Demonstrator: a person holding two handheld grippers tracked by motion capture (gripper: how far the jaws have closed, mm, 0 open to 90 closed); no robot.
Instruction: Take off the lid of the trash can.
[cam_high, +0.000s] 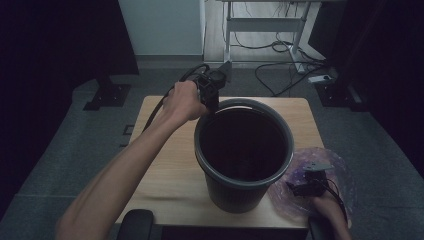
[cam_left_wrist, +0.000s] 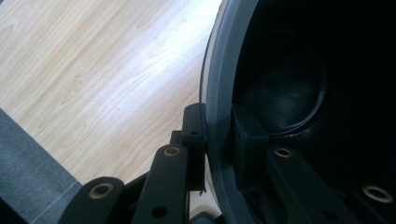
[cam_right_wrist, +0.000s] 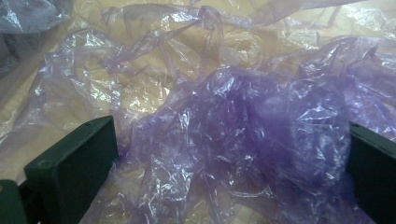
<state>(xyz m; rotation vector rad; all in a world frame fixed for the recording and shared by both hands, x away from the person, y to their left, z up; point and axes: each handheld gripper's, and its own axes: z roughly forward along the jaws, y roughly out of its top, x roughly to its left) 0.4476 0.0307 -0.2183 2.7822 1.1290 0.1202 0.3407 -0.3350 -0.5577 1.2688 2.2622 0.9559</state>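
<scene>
A: Bin (cam_high: 244, 155), dark grey and empty, stood upright near the middle of the tabletop (cam_high: 165, 165). Left gripper (cam_high: 214, 102) had its jaws clamped on the rim at the far left of the bin, one jaw outside the wall and one inside, as the left gripper view showed (cam_left_wrist: 219, 116). What was the hazard of that hold?

B: A single pinch on one edge of a tall, light vessel. Any lift or pull there would probably have tipped the bin toward the opposite side, or let the smooth rim slide out of the jaws.

A: And the purple plastic bag (cam_high: 310, 185)?

B: It lay crumpled on the tabletop just right of the bin, at the near right corner. Right gripper (cam_high: 305, 187) hovered over it with jaws apart; in the right gripper view the film (cam_right_wrist: 243, 140) bulged between them without being pressed.

A: Risk on that side?

B: Thin film could have been caught in only one layer, so the mouth might have failed to open; it could also have torn, or slipped off the corner.
</scene>
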